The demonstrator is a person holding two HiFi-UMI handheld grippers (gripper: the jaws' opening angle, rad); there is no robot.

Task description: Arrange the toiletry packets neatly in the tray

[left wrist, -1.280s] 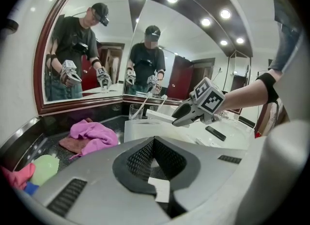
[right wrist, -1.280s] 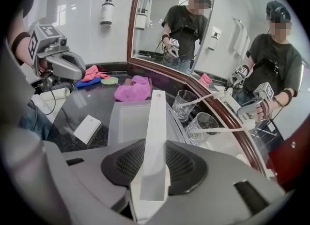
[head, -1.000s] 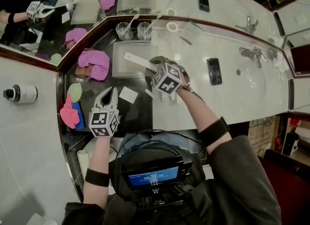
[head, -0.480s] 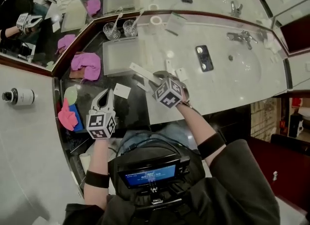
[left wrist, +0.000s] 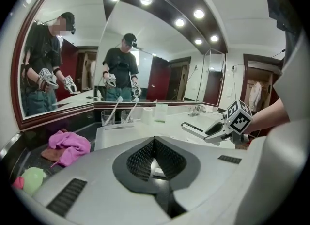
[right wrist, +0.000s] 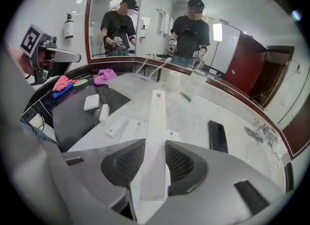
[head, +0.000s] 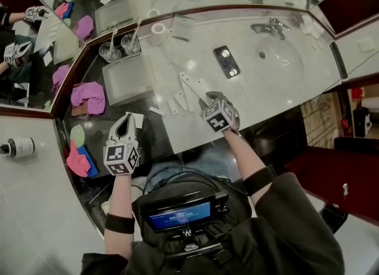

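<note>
The long white packet (right wrist: 157,112) wants carrying level across to the tray (head: 127,81), I'd say, with its length lined up along a tray side. It should then go down flat before the grip lets go, so it doesn't tip on the rim. The packet is clamped between the jaws of the right tool (right wrist: 155,151) and sticks straight out ahead over the pale desk (head: 278,84), well apart from the tray. Smaller packets (head: 177,100) lie loose between them. The left tool (left wrist: 154,144) hangs nearer the tray, jaws together and empty.
</note>
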